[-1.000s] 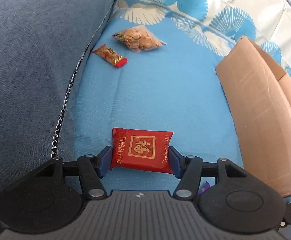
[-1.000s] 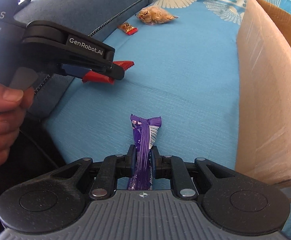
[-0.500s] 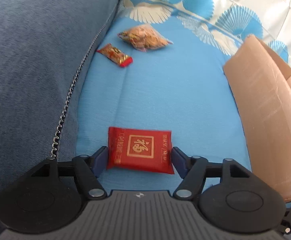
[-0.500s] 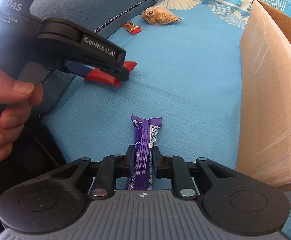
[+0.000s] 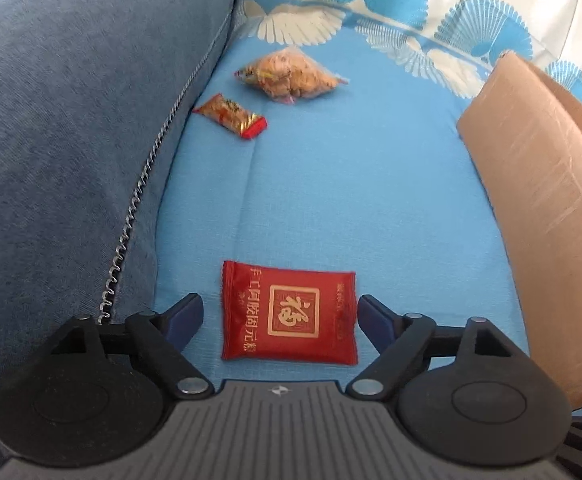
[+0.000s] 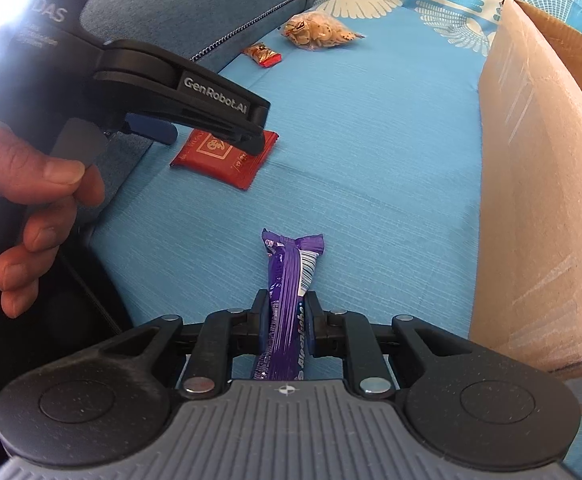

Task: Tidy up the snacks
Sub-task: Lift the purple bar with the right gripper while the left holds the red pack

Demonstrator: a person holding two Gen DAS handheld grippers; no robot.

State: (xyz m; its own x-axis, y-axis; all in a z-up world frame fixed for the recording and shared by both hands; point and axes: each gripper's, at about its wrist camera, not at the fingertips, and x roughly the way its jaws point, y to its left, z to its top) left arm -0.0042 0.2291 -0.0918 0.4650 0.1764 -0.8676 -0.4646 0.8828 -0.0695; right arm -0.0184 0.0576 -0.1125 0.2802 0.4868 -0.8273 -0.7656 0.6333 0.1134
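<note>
Left claw [image 5: 279,316] opening around red packet [image 5: 289,316]; right claw [image 6: 287,320] gripping purple bar [image 6: 287,300]; cardboard box [image 6: 539,184] standing beside, two snacks [image 5: 287,76] lying beyond

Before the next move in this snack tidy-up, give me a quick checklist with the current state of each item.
1. Right claw gripping the purple candy bar: ok, pads pressed on both sides.
2. Left claw clear of the red packet: ok, jaws opening, the packet lying flat between them, untouched.
3. Red packet resting on the blue cushion: ok.
4. Cardboard box beside the right claw: ok, its wall close by on the right.
5. Room inside the box: cannot tell, interior hidden.
6. Remaining snacks, the peanut bag and small red candy, still loose on the cushion: not ok.
</note>
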